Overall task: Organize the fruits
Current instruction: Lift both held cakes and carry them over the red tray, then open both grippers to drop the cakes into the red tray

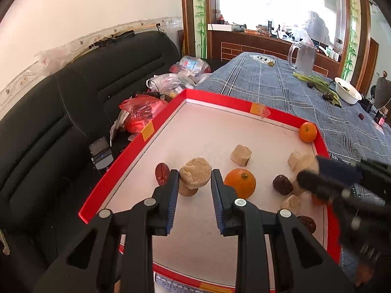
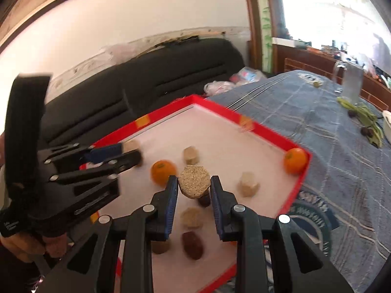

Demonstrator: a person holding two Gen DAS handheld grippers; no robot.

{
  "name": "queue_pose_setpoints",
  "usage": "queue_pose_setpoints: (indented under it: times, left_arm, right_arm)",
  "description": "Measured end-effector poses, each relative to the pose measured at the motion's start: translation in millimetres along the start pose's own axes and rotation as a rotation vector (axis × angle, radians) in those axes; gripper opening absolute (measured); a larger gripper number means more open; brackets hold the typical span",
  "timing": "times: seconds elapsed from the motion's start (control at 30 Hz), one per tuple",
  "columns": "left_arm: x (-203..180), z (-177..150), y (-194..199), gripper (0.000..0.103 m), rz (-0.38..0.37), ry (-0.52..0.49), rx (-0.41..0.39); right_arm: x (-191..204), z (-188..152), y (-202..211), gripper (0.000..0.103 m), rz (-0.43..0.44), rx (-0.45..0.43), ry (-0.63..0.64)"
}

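A black sofa (image 1: 80,92) runs along the wall beside the table (image 1: 281,90), which wears a blue plaid cloth. On it lies a red-rimmed tray (image 1: 215,100) holding two oranges (image 1: 240,183), dark dates (image 1: 282,184) and beige chunks (image 1: 241,155). The left tool (image 1: 194,177) pinches a beige chunk (image 1: 195,175) above the tray; the right tool (image 2: 193,183) pinches another (image 2: 194,181).
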State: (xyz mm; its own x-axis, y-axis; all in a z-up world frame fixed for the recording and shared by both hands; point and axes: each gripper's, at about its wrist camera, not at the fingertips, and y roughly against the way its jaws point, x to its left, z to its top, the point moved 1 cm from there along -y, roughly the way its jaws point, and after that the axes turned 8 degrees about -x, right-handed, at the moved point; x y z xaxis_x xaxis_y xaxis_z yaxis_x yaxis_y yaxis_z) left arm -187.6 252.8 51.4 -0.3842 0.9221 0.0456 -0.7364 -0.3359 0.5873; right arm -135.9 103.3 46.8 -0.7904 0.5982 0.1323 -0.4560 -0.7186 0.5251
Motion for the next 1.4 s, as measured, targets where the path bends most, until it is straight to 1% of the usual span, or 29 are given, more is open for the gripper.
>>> queue_pose_setpoints:
  times: [0.37, 0.73, 1.07, 1.1, 1.13, 1.2, 1.27, 1.4]
  left_arm:
    - [2, -2, -7, 0.029, 0.013, 0.001, 0.013]
    - [-2, -2, -10, 0.029, 0.031, -0.021, 0.007]
    - [-3, 0, -8, 0.029, 0.027, -0.018, 0.021]
    - [-4, 0, -8, 0.031, 0.027, -0.017, 0.021]
    - [-4, 1, -7, 0.040, 0.030, -0.015, 0.019]
    - [-4, 2, -2, 0.052, 0.037, -0.010, 0.004]
    - [-6, 5, 4, 0.056, 0.038, -0.014, -0.020]
    - [-13, 10, 16, 0.071, 0.034, -0.014, -0.053]
  right_arm:
    - [17, -15, -10, 0.026, 0.038, 0.056, 0.022]
    - [18, -15, -11, 0.026, 0.032, 0.047, 0.026]
    - [9, -10, -5, 0.026, 0.030, 0.044, -0.013]
    - [8, -9, -3, 0.027, 0.026, 0.038, -0.017]
    - [7, -9, -2, 0.028, 0.023, 0.035, -0.020]
    - [3, -8, 3, 0.028, 0.014, 0.022, -0.031]
    - [-1, -7, 9, 0.028, 0.000, 0.007, -0.043]
    - [-12, -6, 28, 0.031, -0.047, -0.024, -0.072]
